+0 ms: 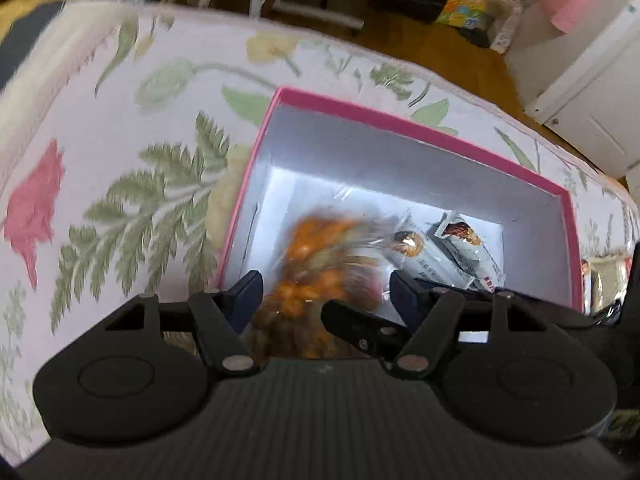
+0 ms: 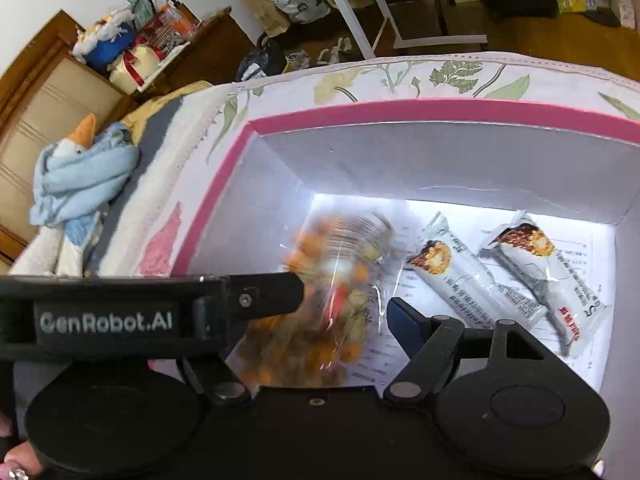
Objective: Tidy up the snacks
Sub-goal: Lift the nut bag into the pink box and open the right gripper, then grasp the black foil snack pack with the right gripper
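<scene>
A clear bag of orange and brown snacks (image 1: 320, 264) hangs blurred over the near left part of a pink-rimmed box (image 1: 400, 122) with a white inside. My left gripper (image 1: 326, 288) has the bag between its dark blue pads and is closed on it. One finger of the right gripper (image 1: 352, 320) crosses in front of the bag. In the right wrist view the bag (image 2: 340, 292) sits inside my right gripper (image 2: 332, 312), held. The left gripper's finger (image 2: 276, 298) covers the right gripper's left finger. Two grey snack bars (image 2: 472, 284) (image 2: 560, 280) lie on the box floor.
The box (image 2: 400, 110) rests on a floral bedspread (image 1: 140, 140). A foil packet (image 1: 604, 276) lies beside the box's right wall. A plush goose in a blue scarf (image 2: 80, 168) lies at the bed's left. Wooden floor and white furniture are beyond the bed.
</scene>
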